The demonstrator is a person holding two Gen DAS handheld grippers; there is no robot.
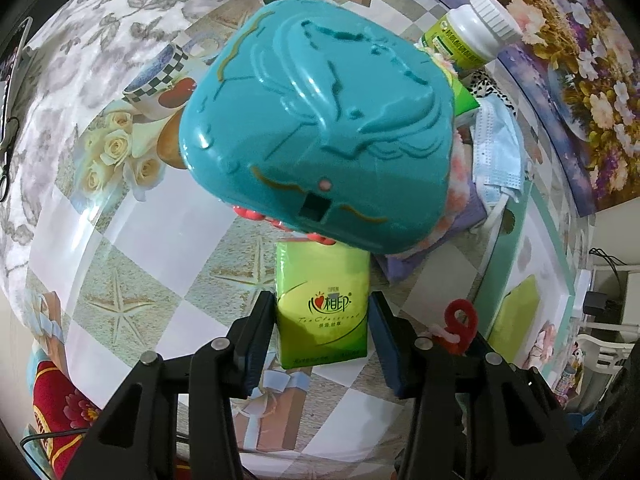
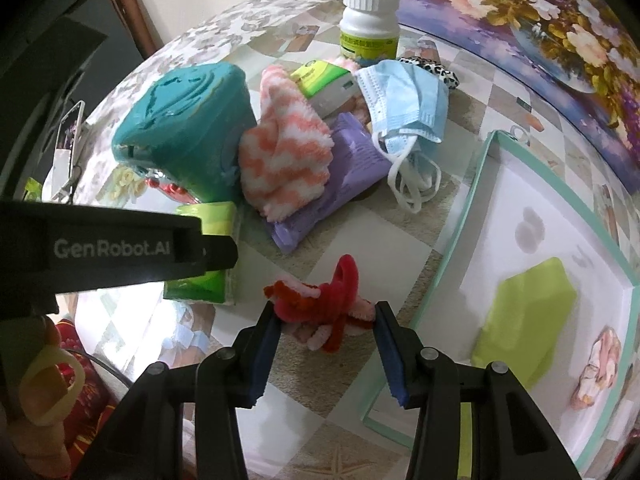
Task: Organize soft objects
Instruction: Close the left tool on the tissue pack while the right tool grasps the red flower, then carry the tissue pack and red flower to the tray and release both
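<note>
A green tissue pack (image 1: 320, 276) stands on end between the pads of my left gripper (image 1: 322, 320), which is shut on its two sides. In the right wrist view the same pack (image 2: 200, 284) shows under the left gripper's black body (image 2: 120, 248). My right gripper (image 2: 326, 314) is shut on a red and pink pipe-cleaner figure (image 2: 320, 296), held a little above the tablecloth. That figure (image 1: 460, 320) also peeks out behind the left gripper's right finger. A pink-and-white fuzzy cloth (image 2: 284, 152) and a blue face mask (image 2: 404, 96) lie in the pile behind.
A teal plastic case (image 1: 316, 120) looms behind the tissue pack. A white bottle (image 2: 370, 24), a green box (image 2: 324, 80) and a purple pack (image 2: 340, 184) sit in the pile. A teal-rimmed tray (image 2: 480, 216) at right holds a green pack (image 2: 528, 316) and a pink item (image 2: 600, 368).
</note>
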